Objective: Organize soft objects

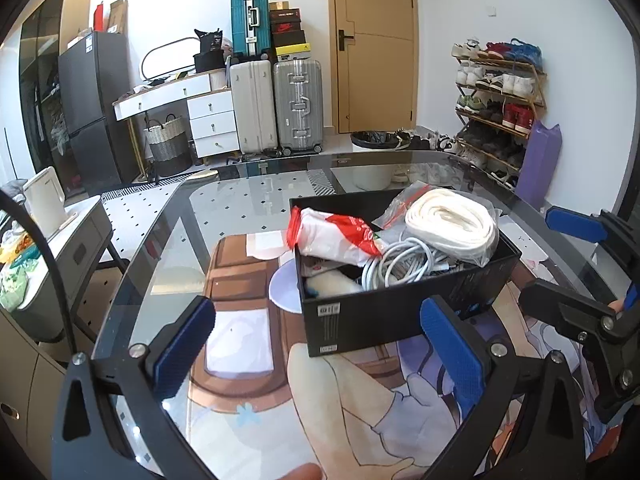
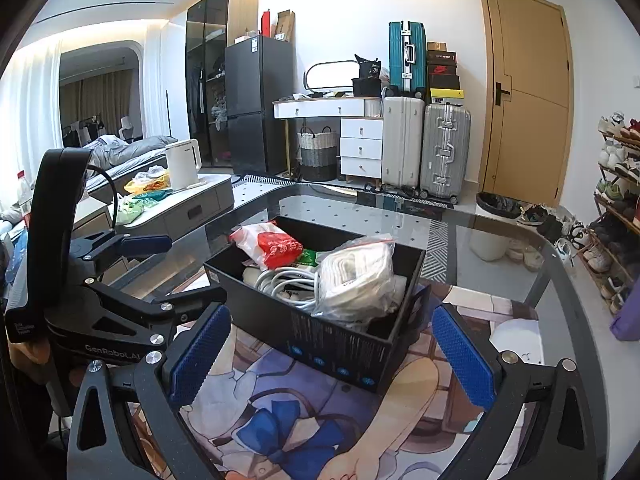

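Black box (image 1: 400, 312) on glass desk (image 1: 168, 240), atop printed mat (image 2: 280, 408); packed with red-white bag (image 1: 340, 236), cable coil (image 1: 404, 264) and bagged white strap (image 1: 452, 220). Left gripper (image 1: 320, 344) released, nothing between pads, just short of box's near corner. Right gripper (image 2: 332, 352) likewise released, empty, facing box's long side. Risks: loose cable snagging and dragging neighbours out; slick bags slipping from pads; box sliding if nudged.

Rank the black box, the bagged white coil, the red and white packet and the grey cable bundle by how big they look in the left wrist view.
Largest to smallest as they appear:
1. black box
2. bagged white coil
3. red and white packet
4. grey cable bundle
The packet and cable bundle are partly buried, so their order is unsure.
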